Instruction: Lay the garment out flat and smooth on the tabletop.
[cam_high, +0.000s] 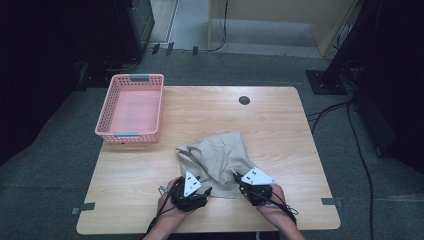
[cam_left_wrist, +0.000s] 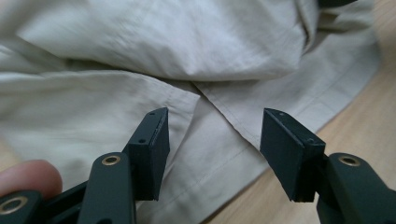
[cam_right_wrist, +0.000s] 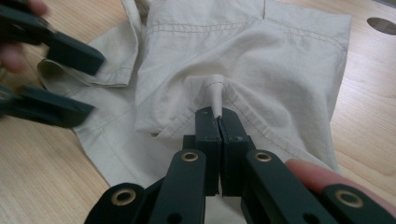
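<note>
The right gripper is clenched on a pinch of the cloth, a small peak of fabric rising from between its pressed jaws. In the high view it sits at the cloth's 5 o'clock edge. The left gripper stands released, jaws apart over a seam, nothing pressed between them; in the high view it hovers at about 7 o'clock of the cloth.

The cloth lies rumpled at the middle of the table, toward the near edge, layers overlapping and one hem folded back. The pink basket sits at 10 o'clock from it, well apart, with nothing visible inside.

As I judge it, the work is at an early stage: one side is gripped, the other not yet. Left to do: the second grip, then the smoothing or folding, and perhaps a move to the basket.
</note>
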